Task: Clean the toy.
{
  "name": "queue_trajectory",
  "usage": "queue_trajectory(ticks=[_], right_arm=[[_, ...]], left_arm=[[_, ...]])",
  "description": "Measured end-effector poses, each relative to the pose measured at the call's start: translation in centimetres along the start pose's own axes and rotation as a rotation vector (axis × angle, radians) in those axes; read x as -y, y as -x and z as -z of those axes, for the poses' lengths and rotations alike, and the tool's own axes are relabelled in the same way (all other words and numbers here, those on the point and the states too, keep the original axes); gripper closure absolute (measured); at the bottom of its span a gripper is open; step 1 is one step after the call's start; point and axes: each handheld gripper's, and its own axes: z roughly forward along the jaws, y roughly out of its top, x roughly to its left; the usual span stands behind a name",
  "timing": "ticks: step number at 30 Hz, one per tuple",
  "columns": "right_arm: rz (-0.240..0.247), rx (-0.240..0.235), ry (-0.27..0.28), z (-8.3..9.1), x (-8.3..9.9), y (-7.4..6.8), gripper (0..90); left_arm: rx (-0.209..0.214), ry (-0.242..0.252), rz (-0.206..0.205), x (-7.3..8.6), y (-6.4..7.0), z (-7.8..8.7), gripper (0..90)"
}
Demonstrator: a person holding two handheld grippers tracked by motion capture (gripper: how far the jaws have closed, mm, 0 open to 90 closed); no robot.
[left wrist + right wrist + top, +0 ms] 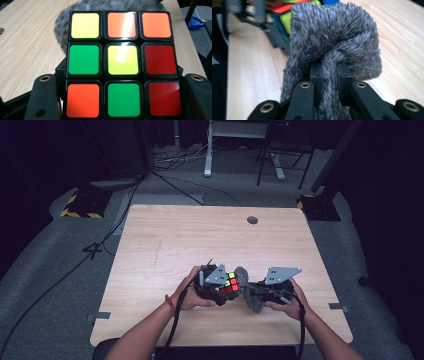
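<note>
Gripping a puzzle cube (pixel 122 63) between its jaws, the left gripper (pixel 212 282) holds it just above the near part of the wooden table (pixel 200 235); its own view shows the facing side in yellow, orange, green and red squares. Pinched tight in the right gripper (pixel 272 290) is a bunched grey fuzzy cloth (pixel 334 42), touching the cube's far side. From the high view, black cables (pixel 75 265) trail over grey floor, with desk legs (pixel 207 155) in the dark behind.
</note>
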Motion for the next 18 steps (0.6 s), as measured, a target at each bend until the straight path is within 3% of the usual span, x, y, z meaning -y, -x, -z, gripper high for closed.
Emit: queue_trajectory(ticks=[2,5,9,13,16,18], right_arm=[[0.011,-0.025,0.041,0.4,-0.3,-0.3,79.1],[0.032,-0.009,0.061,0.6,-0.8,-0.6,79.0],[0.039,0.02,0.103,0.8,-1.1,-0.8,79.1],[0.017,0.066,0.075,0.8,-1.0,-0.2,79.1],[-0.01,0.085,0.031,0.4,-0.5,0.5,79.2],[0.001,0.11,0.01,0.3,-0.3,0.6,79.2]], left_arm=[[-0.008,-0.012,0.0,0.0,0.0,-0.1,33.5],[0.016,-0.011,0.015,0.2,0.1,-0.5,33.4],[0.04,-0.047,-0.016,-0.1,0.9,-1.4,33.5],[0.051,-0.03,-0.026,-0.4,1.3,-1.5,33.5],[0.034,0.002,-0.04,-0.7,1.6,-0.8,33.5],[0.031,0.024,-0.035,-0.9,1.6,-0.3,33.5]])
